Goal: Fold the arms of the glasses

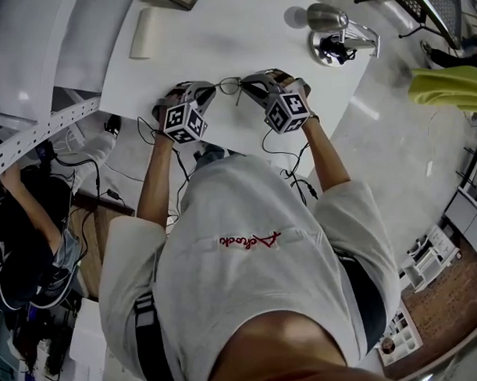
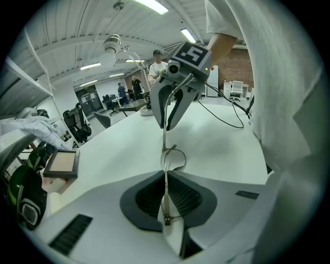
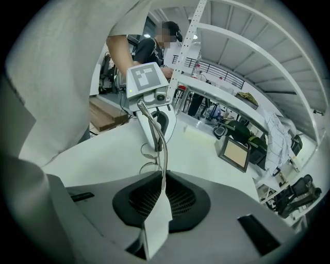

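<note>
L gripper (image 2: 165, 179), R gripper (image 3: 164, 181) clamp glasses (image 2: 172, 159), unclear overhead

White bench (image 1: 249, 37) over a glossy grey floor (image 1: 393, 141); strip lights (image 2: 152, 6) line a ribbed white ceiling (image 2: 67, 36); brick wall (image 2: 238, 64) beyond.

Pale grey short-sleeved T-shirt (image 1: 247, 209), red script (image 1: 249, 240). The grey left claw (image 1: 212, 88) and right claw (image 1: 248, 83) carry black-and-white marker cubes (image 1: 183, 121).
</note>
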Tool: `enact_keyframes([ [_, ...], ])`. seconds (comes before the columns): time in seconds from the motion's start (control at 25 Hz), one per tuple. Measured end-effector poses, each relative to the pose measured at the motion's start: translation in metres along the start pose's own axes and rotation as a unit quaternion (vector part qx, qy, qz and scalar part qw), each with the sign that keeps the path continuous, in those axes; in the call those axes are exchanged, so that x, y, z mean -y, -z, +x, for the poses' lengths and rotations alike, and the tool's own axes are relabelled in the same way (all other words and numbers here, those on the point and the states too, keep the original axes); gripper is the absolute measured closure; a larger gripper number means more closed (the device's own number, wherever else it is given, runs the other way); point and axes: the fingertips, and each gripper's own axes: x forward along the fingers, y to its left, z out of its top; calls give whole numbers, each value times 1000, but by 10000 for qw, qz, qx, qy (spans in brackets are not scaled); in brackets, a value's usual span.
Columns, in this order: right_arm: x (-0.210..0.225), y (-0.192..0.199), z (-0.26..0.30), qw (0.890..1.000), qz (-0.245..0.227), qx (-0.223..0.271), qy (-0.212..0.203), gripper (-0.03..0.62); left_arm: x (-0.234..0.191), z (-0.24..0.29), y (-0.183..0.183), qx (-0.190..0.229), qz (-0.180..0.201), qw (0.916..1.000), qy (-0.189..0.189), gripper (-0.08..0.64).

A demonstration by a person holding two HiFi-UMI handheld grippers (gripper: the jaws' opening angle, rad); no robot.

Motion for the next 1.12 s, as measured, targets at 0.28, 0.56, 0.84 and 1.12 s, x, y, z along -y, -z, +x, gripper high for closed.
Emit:
enact_keyframes([
  [0.28, -1, -3, 2, 10000, 41, -37, -49, 566, -1, -1, -1, 137, -108, 9998, 26, 514],
  [0.56, -6, -7, 11, 9998, 64, -139, -144, 568, 0, -3, 0, 313, -223, 9993, -24, 515],
  [0.84, -1, -11, 21, 9996, 101, -258, -7, 571, -7, -25, -4, 596, -295, 9972, -351, 515],
  [1.12, -8, -11, 33, 9988, -114, -474, -29, 571, -7, -62, 22, 559, -813, 9916, -832, 515],
])
